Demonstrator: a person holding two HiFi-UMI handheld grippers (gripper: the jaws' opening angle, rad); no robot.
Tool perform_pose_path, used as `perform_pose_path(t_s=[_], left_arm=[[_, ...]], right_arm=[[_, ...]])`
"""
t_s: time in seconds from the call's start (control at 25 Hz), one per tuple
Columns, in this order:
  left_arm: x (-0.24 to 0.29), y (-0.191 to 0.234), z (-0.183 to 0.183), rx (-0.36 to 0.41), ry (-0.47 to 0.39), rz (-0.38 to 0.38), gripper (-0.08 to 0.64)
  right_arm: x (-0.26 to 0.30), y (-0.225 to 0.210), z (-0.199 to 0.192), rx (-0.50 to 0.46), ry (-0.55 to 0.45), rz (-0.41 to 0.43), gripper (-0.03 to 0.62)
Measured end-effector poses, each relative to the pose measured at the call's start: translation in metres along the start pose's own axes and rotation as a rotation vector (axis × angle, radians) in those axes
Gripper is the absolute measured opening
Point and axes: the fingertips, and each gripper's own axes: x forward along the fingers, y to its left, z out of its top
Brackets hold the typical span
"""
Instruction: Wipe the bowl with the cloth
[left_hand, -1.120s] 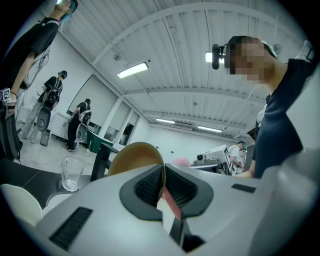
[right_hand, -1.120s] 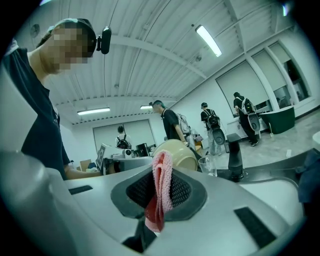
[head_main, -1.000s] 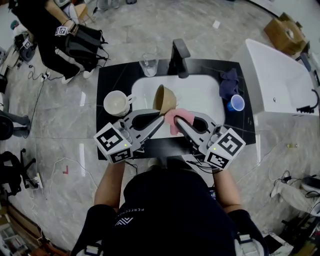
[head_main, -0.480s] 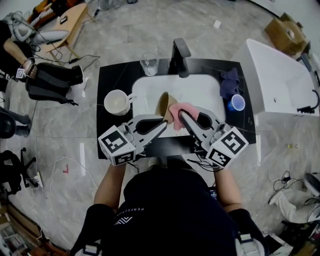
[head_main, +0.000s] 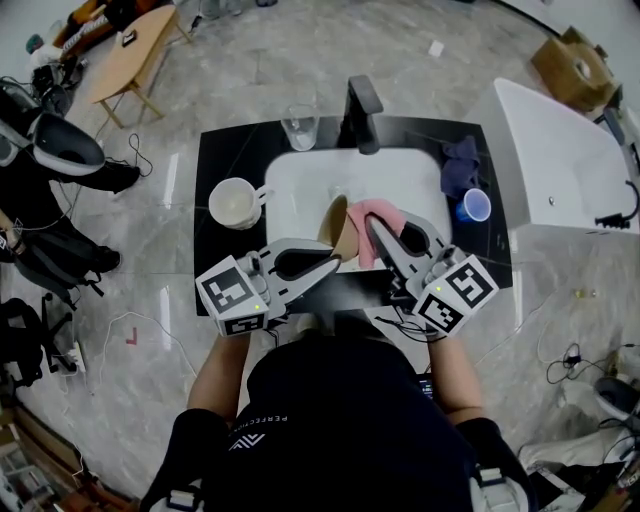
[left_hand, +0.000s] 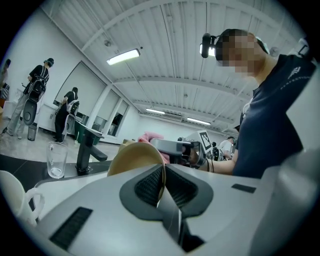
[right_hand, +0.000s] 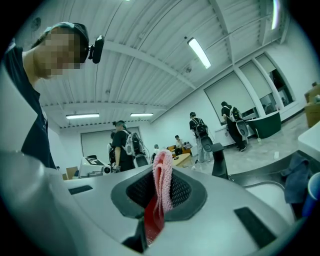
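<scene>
A tan bowl (head_main: 342, 226) is held on edge over the white sink (head_main: 300, 185). My left gripper (head_main: 336, 252) is shut on its rim, and in the left gripper view the bowl (left_hand: 135, 156) rises from between the pads. A pink cloth (head_main: 378, 222) lies against the bowl's right side, and my right gripper (head_main: 374, 228) is shut on it. The right gripper view shows a fold of the cloth (right_hand: 162, 182) pinched between the pads.
On the black counter (head_main: 215, 160) stand a white mug (head_main: 234, 204) at the left, a clear glass (head_main: 298, 128) and a black faucet (head_main: 360, 112) at the back. A dark blue rag (head_main: 459, 166) and a blue cup (head_main: 472, 206) are at the right. A person (head_main: 40, 190) stands at far left.
Both grippers have shifted a little right and nearer to me with the bowl and cloth. The bowl has turned more edge-on. The people at the upper left have moved.
</scene>
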Motion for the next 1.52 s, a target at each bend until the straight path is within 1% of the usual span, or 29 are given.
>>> perform_pose_path(t_s=[0.16,0.32,0.52,0.68,0.76,1.04,1.24,1.52], left_arm=[[-0.002,-0.008,0.003,0.016,-0.01,-0.039,0.02],[-0.005,-0.017,0.007,0.034,-0.035,-0.086,0.02],[-0.009,-0.025,0.019,0.024,-0.068,-0.131,0.02],[-0.012,-0.033,0.031,0.031,-0.13,-0.174,0.02],[-0.014,-0.033,0.031,0.032,-0.142,-0.183,0.02],[-0.015,-0.035,0.036,0.03,-0.17,-0.186,0.02],[-0.018,-0.029,0.049,0.01,-0.254,-0.16,0.02],[-0.025,-0.016,0.066,-0.014,-0.343,-0.119,0.02]], right_arm=[[-0.002,-0.005,0.002,0.006,-0.012,-0.032,0.049],[-0.003,-0.008,0.003,0.019,-0.024,-0.045,0.049],[-0.005,-0.013,0.003,0.038,-0.03,-0.055,0.049],[-0.007,-0.017,0.002,0.059,-0.032,-0.068,0.049],[-0.009,-0.018,0.0,0.073,-0.035,-0.067,0.049],[-0.011,-0.02,-0.004,0.115,-0.037,-0.057,0.049],[-0.006,-0.019,-0.013,0.15,-0.019,-0.061,0.048],[0.002,-0.003,-0.026,0.141,0.028,-0.01,0.049]])
